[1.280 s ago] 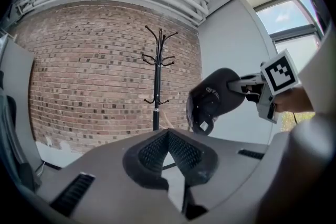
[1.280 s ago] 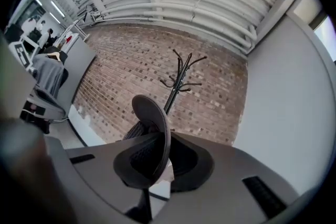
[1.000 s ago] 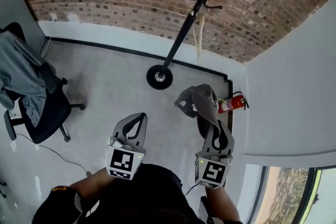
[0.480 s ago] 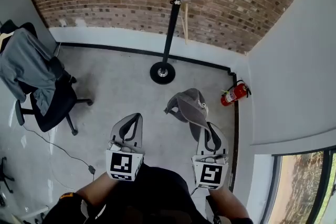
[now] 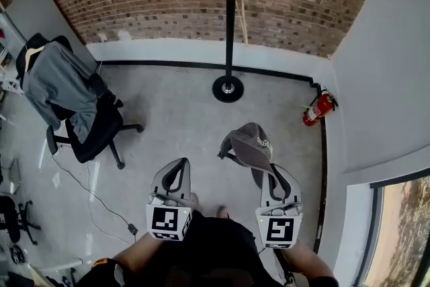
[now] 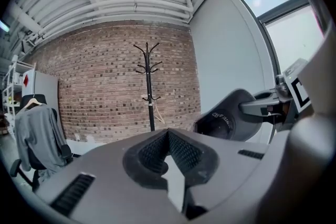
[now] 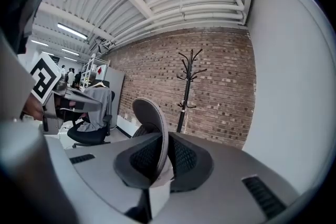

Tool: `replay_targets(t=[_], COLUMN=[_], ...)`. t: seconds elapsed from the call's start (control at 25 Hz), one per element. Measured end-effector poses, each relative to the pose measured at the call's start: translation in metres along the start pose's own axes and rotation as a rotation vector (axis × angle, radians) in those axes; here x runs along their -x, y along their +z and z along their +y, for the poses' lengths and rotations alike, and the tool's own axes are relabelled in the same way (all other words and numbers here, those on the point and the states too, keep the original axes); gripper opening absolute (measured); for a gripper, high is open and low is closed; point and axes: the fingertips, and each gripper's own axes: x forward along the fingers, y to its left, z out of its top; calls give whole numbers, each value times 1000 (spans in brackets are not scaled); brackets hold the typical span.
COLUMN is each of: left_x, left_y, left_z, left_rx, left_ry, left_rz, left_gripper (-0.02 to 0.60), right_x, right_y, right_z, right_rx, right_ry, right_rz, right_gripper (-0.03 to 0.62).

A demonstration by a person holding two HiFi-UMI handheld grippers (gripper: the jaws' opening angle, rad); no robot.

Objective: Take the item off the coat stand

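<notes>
The black coat stand [image 5: 230,23] rises in front of the brick wall, its hooks bare, and it also shows as the coat stand [image 6: 148,86] and the coat stand [image 7: 186,92] in the two gripper views. A grey cap [image 5: 250,143] hangs well clear of it over the floor. My right gripper [image 5: 267,170] is shut on the cap's brim [image 7: 153,118], which stands edge-on between the pads. My left gripper [image 5: 183,162] hovers beside it, shut and holding nothing. From the left gripper [image 6: 168,134], the cap [image 6: 228,118] appears to the right.
An office chair draped with a grey garment [image 5: 64,94] stands at the left. A red fire extinguisher [image 5: 320,108] sits by the right wall. A cable [image 5: 87,191] trails across the floor at lower left. A window [image 5: 396,232] fills the lower right corner.
Both grippers have pulled back from the coat stand, which now looks farther off and upright. The cap has stayed in the right gripper's hold. The chair has come further into view.
</notes>
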Motion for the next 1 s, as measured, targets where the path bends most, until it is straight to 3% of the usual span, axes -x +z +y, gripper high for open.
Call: replay_targets(t=[0.68,1.0], left_x=[40,43], left_y=[-33,-32], left_z=[40,58], left_rx=[29,27], left_ry=[-69,-92], left_rz=[14,4], left_gripper=[18,18], right_x=[32,24], right_y=[-15,3], right_z=[98,120], right_rx=[-43,-35], right_ry=[-14,-23], right_rz=[120,79], right_gripper=[32,32])
